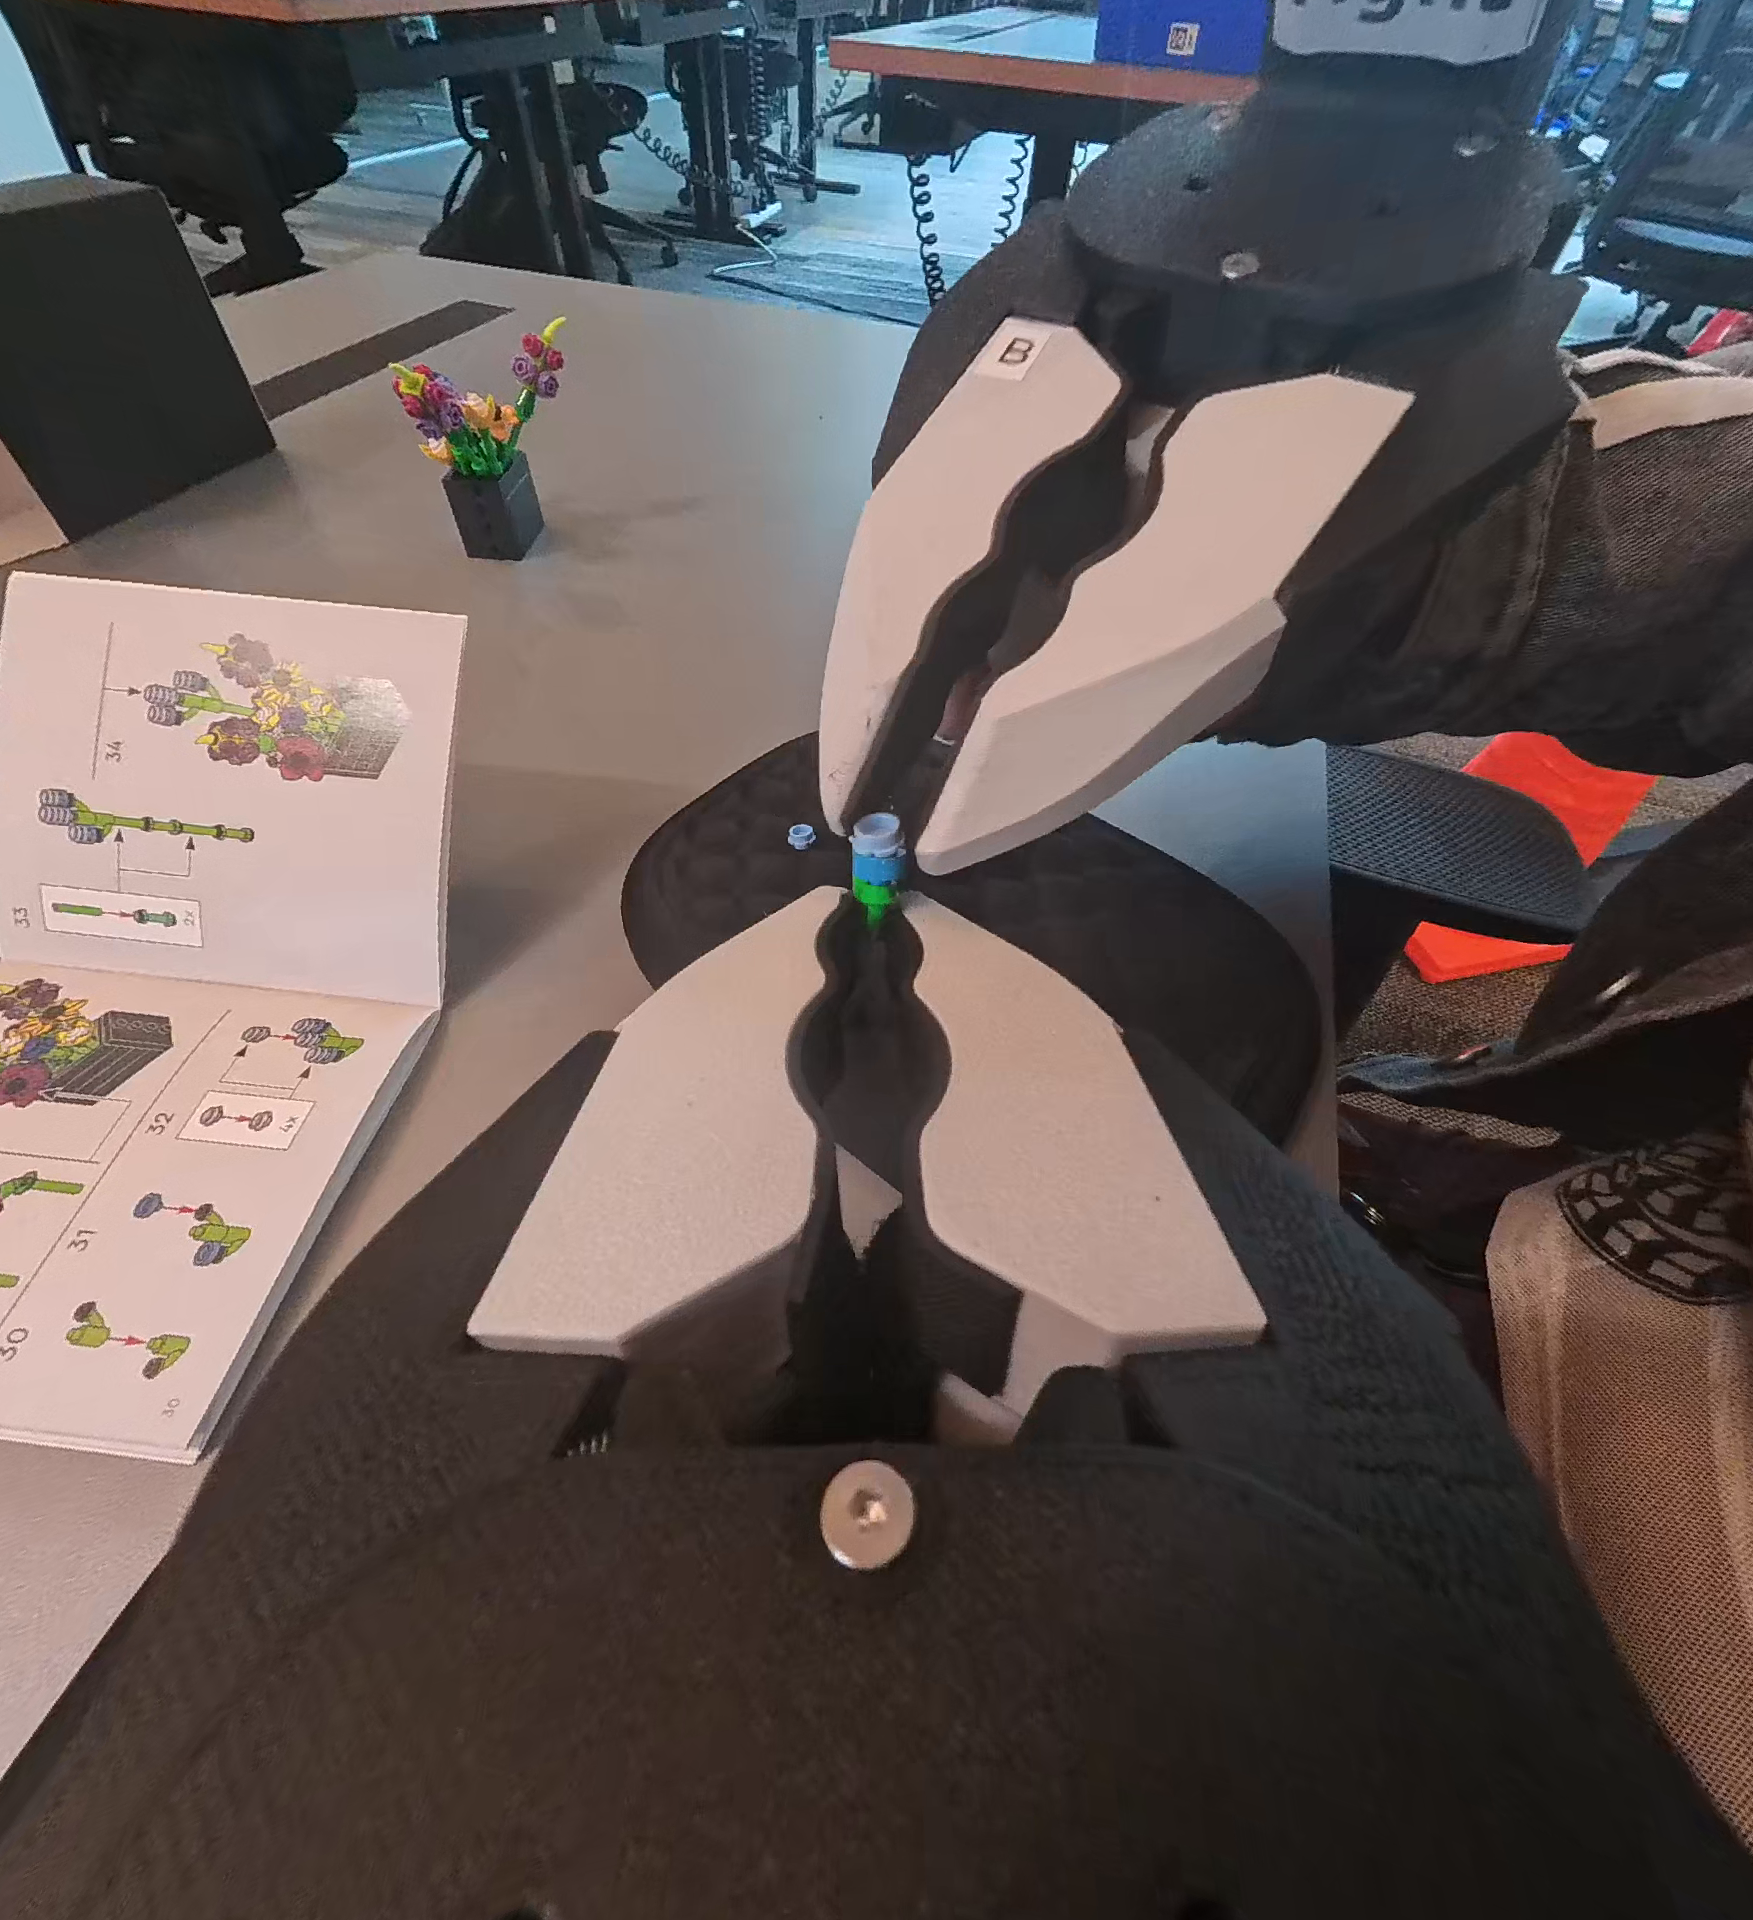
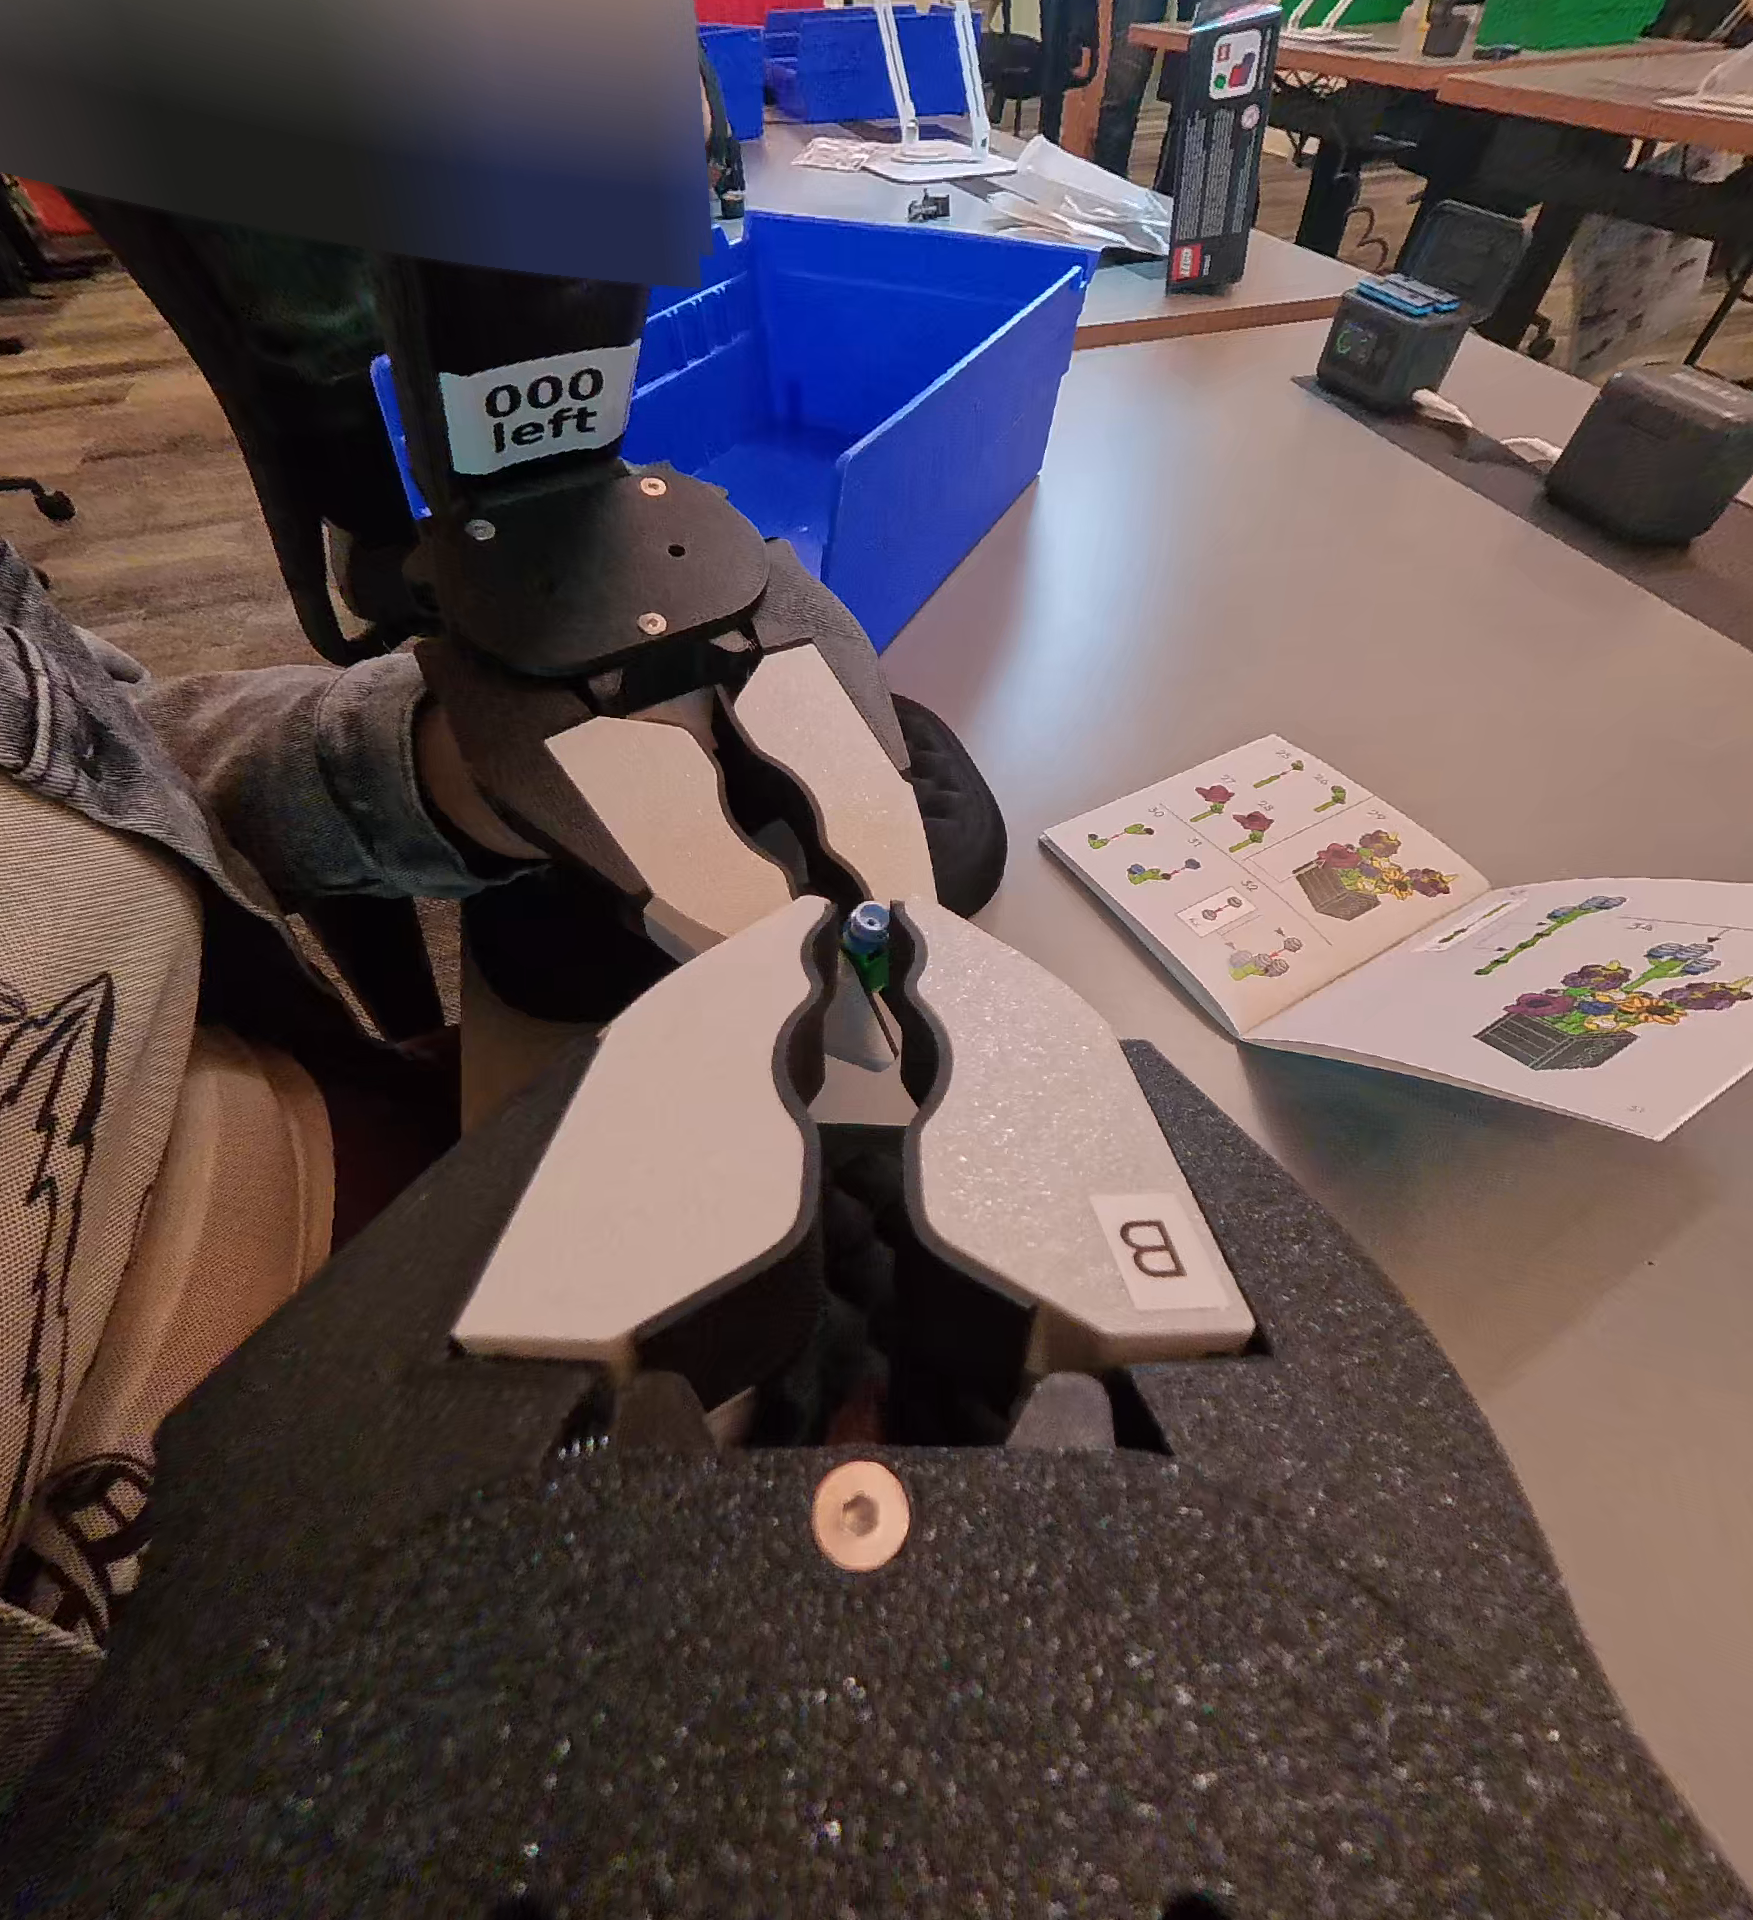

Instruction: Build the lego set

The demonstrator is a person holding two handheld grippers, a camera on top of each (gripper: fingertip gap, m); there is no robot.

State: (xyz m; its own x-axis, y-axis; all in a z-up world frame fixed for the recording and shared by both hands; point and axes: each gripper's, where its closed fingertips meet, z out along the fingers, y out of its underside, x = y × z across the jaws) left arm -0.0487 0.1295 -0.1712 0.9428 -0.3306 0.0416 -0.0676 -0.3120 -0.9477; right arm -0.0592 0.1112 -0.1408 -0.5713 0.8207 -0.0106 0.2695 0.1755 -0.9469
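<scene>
My left gripper [image 1: 867, 899] is shut on a small green stem piece [image 1: 874, 906] that stands up between its tips. A blue round piece [image 1: 872, 865] sits on the stem with a pale lavender round piece [image 1: 877, 829] on top. My right gripper [image 1: 877, 840] comes down from the upper right and is shut on that lavender top. In the right wrist view, my right gripper [image 2: 864, 912] holds the blue round piece [image 2: 867, 928] above the green stem [image 2: 872, 966]; the left gripper's fingers [image 2: 664, 831] come in from the upper left. A loose lavender stud [image 1: 801, 834] lies on the black round tray [image 1: 1111, 935].
An open instruction booklet [image 1: 207, 935] [image 2: 1423, 935] lies on the grey table. A built flower bouquet in a black pot [image 1: 487, 457] stands farther back, beside a black box [image 1: 72, 343]. A blue bin [image 2: 903, 416] and black cases [image 2: 1672, 457] sit at the table's edge. A person's lap [image 2: 41, 1039] is close by. My two grippers' fingertips are within a few centimetres of each other.
</scene>
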